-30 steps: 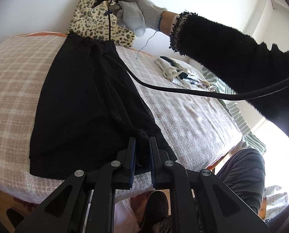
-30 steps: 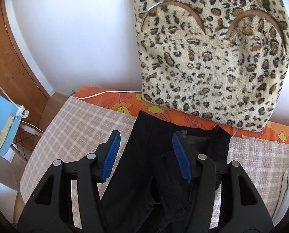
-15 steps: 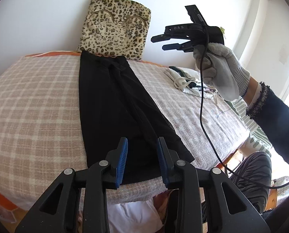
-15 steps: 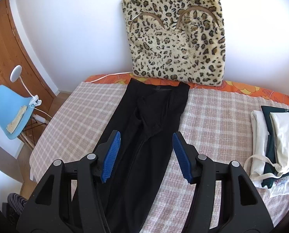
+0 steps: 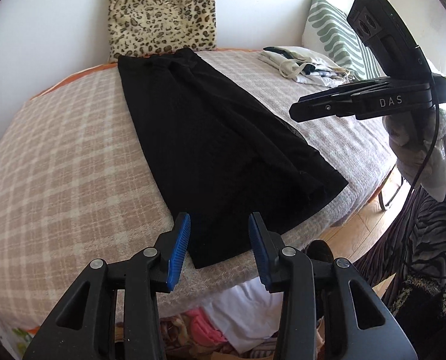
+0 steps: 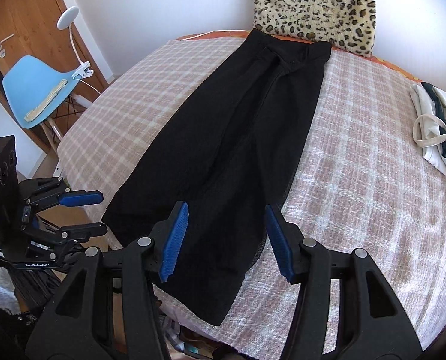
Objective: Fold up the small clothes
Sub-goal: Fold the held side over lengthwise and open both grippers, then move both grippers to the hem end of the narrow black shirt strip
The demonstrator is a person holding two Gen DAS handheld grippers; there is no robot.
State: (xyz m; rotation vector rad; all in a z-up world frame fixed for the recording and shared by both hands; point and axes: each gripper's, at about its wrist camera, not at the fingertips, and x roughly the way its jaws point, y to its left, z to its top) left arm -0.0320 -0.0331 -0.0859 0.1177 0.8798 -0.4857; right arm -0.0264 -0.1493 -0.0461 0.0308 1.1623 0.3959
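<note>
Black trousers (image 5: 211, 138) flat, hem at bed edge (image 5: 283, 258); L gripper (image 5: 220, 240) fingers just released, R gripper (image 6: 226, 237) unclenched, empty.

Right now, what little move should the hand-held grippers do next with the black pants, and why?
Probably lower both onto the near hem and pinch it. The black pants lie flat and long on the bed, not yet folded across. The left hand-held gripper, whose jaws have just been opening, and the right hand-held gripper hover open above that hem, holding nothing.

Bright daylight from the right side of the left wrist view, blown-out glare there, soft faint shadows, sharp focus, strong fisheye bending, dark vignetted corners
</note>
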